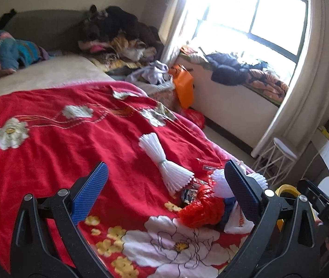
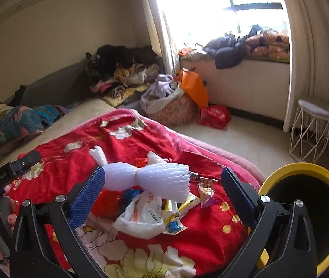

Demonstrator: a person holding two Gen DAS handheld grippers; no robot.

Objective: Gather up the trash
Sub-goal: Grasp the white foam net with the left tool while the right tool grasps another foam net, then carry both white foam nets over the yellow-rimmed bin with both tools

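Observation:
A pile of trash lies on the red flowered blanket (image 2: 122, 143) near the bed's edge. It holds a white foam fruit net (image 2: 150, 178), a white plastic bag (image 2: 141, 217), snack wrappers (image 2: 205, 191) and a red plastic bag (image 1: 201, 208). A second white foam net (image 1: 162, 162) lies flat on the blanket in the left wrist view. My left gripper (image 1: 166, 183) is open above the blanket, its right finger by the pile. My right gripper (image 2: 163, 186) is open and empty, straddling the pile. A yellow bin (image 2: 303, 208) with a black inside stands right of the bed.
Clothes are heaped at the bed's far corner (image 2: 120, 69) and on the window ledge (image 2: 245, 46). An orange bag (image 2: 193, 88), a red bag (image 2: 213, 115) and a laundry basket (image 2: 171, 108) stand on the floor. A white wire stool (image 2: 310, 125) stands by the curtain.

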